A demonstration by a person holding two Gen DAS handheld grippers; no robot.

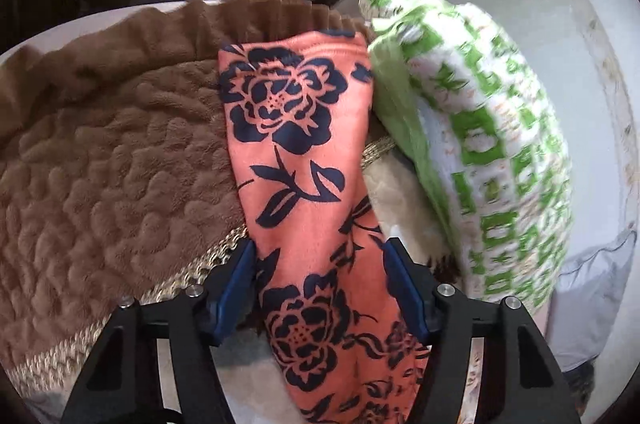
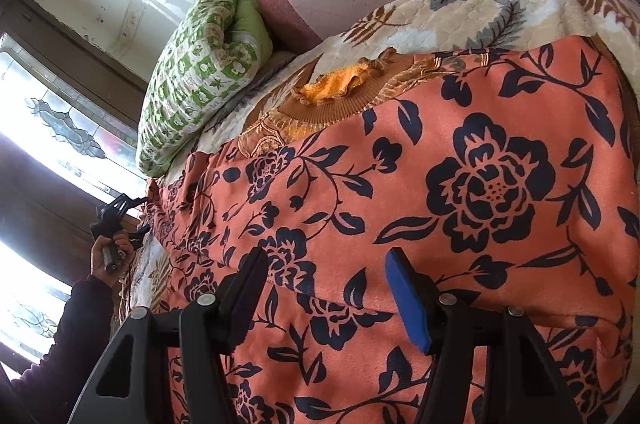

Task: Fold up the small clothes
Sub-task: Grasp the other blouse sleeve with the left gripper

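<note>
Coral-orange fabric printed with navy roses, a small garment (image 1: 304,159), is running lengthwise between the fingers of the left gripper (image 1: 320,284) in the left wrist view. The blue-padded fingers are standing spread, one on each side of the cloth band; whether they are touching it I cannot tell. The garment's long axis is lying straight ahead, along the fingers, its far hem reaching the brown embossed plush blanket (image 1: 104,159). A green-and-white checked pillow (image 1: 480,143) is sitting just beside it, crowding that side; the blanket side is offering more room.

In the right wrist view, the same garment (image 2: 460,191) is lying spread broadly over the cream leaf-patterned bed quilt (image 2: 460,11), directly under and ahead of the right gripper (image 2: 326,288). Its fingers are spread, pinching nothing. An orange-brown knitted garment (image 2: 332,103) is lying beyond the far edge, touching it. The left gripper (image 2: 120,220) is working at the far corner, so the near edge likely falls to the right hand.
</note>
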